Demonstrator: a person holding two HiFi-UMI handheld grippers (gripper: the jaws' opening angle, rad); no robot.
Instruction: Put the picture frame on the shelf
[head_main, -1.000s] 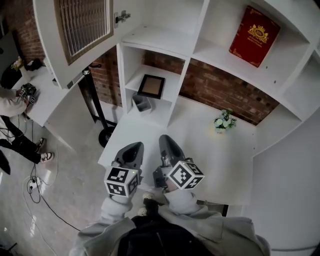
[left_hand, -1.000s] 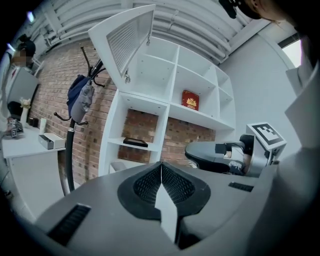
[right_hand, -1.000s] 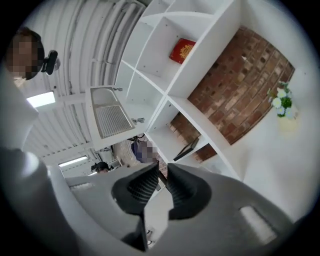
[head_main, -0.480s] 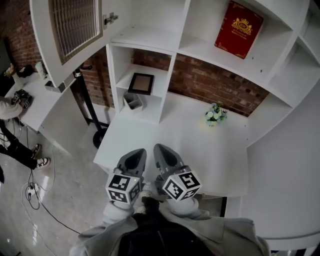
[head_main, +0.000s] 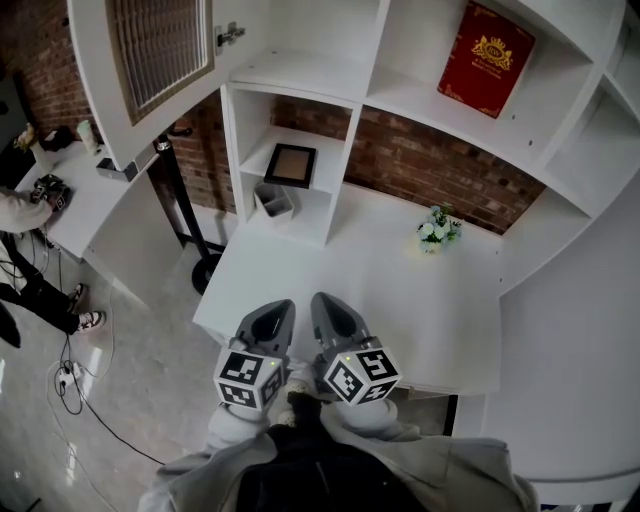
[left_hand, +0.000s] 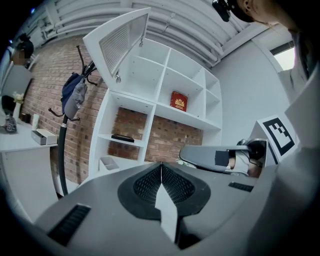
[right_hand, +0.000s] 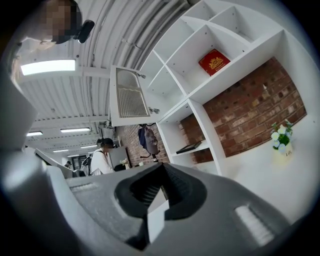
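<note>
While parked low and close to the body, risks little with the left gripper (head_main: 274, 312) (jaws pressed together on nothing) beyond a knock against the near edge of the surface (head_main: 400, 300) on a careless swing. Further right, finds the picture frame (head_main: 291, 165) lying flat on the lower shelf (head_main: 332, 152); could slide off forward if jolted. Same closed, empty jaws on the right gripper (head_main: 324, 302). Against a second earlier: both grippers drawn nearer the body, picture frame unmoved.
</note>
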